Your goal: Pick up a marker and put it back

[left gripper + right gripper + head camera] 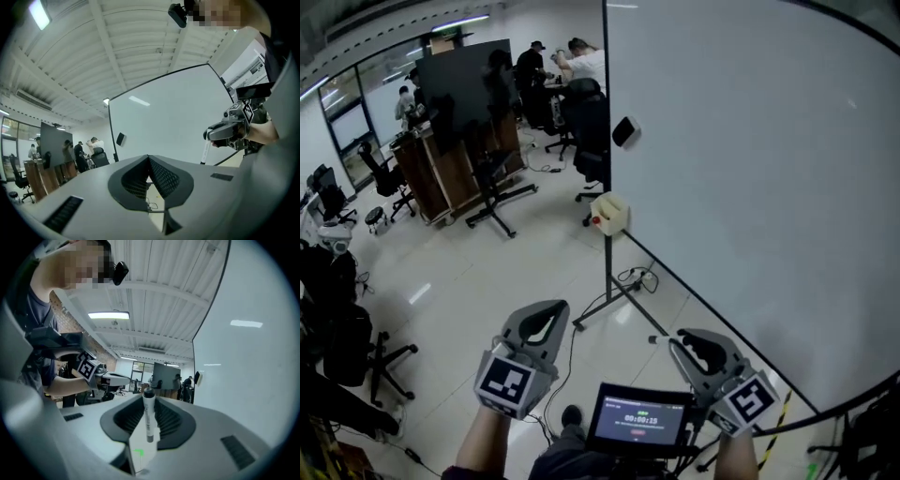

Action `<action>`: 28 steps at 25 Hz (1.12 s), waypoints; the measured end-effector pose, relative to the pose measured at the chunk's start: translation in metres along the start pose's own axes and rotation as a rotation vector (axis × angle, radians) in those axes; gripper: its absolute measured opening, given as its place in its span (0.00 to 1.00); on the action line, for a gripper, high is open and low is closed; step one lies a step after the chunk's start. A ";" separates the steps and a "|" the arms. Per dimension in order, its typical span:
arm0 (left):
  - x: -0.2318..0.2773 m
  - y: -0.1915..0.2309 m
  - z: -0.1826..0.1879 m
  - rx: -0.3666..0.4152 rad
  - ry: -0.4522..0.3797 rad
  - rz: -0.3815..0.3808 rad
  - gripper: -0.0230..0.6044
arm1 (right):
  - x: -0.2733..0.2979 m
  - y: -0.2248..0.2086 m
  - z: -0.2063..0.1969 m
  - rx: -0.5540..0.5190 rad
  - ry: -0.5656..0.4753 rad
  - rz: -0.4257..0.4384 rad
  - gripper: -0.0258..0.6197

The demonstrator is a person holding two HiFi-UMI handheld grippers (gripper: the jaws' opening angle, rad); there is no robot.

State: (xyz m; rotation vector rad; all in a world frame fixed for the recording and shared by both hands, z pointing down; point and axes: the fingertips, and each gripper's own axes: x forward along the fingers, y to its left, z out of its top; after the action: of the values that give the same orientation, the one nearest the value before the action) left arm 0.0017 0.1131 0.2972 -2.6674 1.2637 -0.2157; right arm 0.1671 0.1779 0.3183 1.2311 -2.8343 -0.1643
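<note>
Right claw [149,404] is closed narrowly on a white marker [148,418], which stands upright between the ribbed pads with its dark cap topmost. Left claw [148,159] has its tips together and nothing between them. Both are held out level in front of the person, just left of the whiteboard [750,187].

So the pick-up looks done, and the putting-back is the step in hand. The likeliest home, to my eye, is the cream box [609,214] fixed at the board's lower left corner, or else the ledge along the board's bottom edge; I cannot tell which. Either way the next move calls for carrying the marker to that edge, lining its length up with the resting place, and only then spreading the jaws.

Room is good on the open floor to the left. The tight side is the right, where the board's face and dark frame run close beside the right claw. Ahead and low, the stand legs [609,305] and a loop of cables [636,277] lie under the corner. A small screen [639,419] sits between the claws at the person's chest. A black eraser [625,131] clings near the board's left edge, above the box.
</note>
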 end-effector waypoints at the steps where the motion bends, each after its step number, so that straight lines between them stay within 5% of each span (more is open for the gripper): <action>1: -0.004 -0.009 0.007 0.006 0.003 0.009 0.04 | -0.006 0.000 0.001 0.010 -0.012 0.009 0.18; 13: -0.053 -0.029 0.036 0.029 -0.025 0.091 0.04 | -0.005 0.048 0.028 -0.047 -0.052 0.157 0.18; 28: -0.143 0.013 -0.014 -0.036 0.000 0.061 0.04 | 0.037 0.153 0.035 -0.049 0.028 0.149 0.18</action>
State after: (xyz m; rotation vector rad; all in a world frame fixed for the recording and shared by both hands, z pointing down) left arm -0.1009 0.2146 0.3004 -2.6535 1.3590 -0.1863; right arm 0.0274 0.2570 0.3018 1.0011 -2.8645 -0.2062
